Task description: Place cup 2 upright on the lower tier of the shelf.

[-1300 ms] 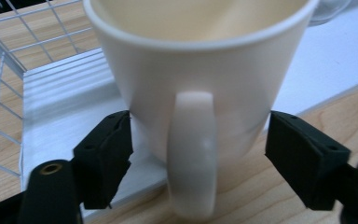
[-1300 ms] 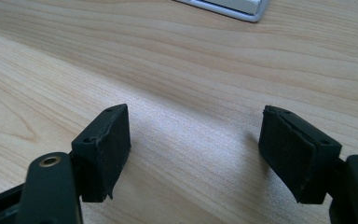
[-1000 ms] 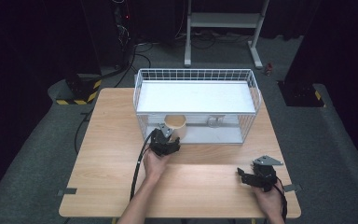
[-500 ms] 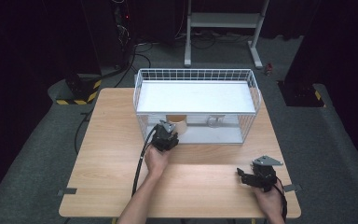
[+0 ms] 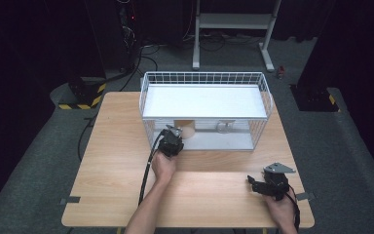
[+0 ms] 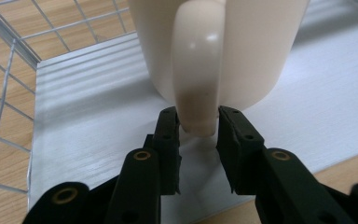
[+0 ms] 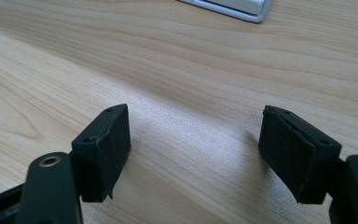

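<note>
Left gripper (image 6: 198, 128) pinches the mug (image 6: 223, 46) handle (image 6: 196, 70) between its fingers, jaws just closed; rigid, glossy, breakable ceramic; right gripper (image 7: 193, 149) gapes empty.

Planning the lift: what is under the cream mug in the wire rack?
The mug stands on the rack's white lower shelf, the left claw gripping its handle. The mug hides the patch beneath its base.

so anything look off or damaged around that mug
Nothing stands out. The cream mug stands upright on the white floor of the wire basket, unspilled, its handle between the pads of the left gripper.
</note>
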{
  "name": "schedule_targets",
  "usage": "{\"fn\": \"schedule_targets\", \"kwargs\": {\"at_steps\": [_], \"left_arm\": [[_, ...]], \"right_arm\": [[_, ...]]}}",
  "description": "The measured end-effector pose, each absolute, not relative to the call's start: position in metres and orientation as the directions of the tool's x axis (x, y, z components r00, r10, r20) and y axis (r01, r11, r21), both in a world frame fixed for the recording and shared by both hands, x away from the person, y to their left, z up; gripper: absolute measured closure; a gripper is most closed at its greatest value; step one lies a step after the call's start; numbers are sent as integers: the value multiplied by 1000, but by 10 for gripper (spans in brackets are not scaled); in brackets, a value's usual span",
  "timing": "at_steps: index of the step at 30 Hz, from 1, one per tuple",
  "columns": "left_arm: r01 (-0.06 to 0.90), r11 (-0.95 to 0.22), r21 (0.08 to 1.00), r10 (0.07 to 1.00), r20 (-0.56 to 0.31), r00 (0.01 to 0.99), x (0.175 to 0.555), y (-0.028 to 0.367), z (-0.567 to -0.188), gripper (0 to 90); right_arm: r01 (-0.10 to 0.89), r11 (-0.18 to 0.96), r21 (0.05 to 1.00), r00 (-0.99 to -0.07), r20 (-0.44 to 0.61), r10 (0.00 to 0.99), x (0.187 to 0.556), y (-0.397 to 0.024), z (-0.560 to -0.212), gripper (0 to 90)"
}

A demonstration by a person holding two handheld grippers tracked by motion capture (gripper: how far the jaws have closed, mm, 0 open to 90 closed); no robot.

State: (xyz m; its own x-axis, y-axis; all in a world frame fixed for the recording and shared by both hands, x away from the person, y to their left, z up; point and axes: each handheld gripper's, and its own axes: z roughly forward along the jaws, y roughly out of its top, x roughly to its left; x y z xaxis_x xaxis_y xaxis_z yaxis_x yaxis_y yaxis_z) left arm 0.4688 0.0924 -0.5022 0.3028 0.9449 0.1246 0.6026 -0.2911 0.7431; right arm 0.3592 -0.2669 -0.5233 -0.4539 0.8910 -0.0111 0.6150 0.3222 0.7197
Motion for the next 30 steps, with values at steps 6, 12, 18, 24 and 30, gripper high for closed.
{"fn": "schedule_targets", "kwargs": {"at_steps": [6, 12, 18, 24, 30], "left_arm": [[621, -277, 733, 952, 121, 282, 477, 90, -500, 708], [619, -254, 743, 952, 80, 296, 477, 89, -502, 619], [584, -272, 764, 937, 72, 342, 469, 93, -496, 458], [559, -258, 788, 933, 54, 355, 457, 98, -490, 393], [540, -245, 805, 929, 35, 368, 449, 103, -483, 383]], "right_arm": [[615, 322, 720, -454, -11, 891, 359, -267, -523, 252], [613, 325, 720, -456, -13, 890, 359, -267, -523, 251], [613, 325, 720, -456, -14, 890, 359, -267, -523, 251], [613, 325, 720, -456, -13, 890, 359, -267, -523, 252], [613, 325, 720, -456, -13, 890, 359, -267, -523, 251]]}}
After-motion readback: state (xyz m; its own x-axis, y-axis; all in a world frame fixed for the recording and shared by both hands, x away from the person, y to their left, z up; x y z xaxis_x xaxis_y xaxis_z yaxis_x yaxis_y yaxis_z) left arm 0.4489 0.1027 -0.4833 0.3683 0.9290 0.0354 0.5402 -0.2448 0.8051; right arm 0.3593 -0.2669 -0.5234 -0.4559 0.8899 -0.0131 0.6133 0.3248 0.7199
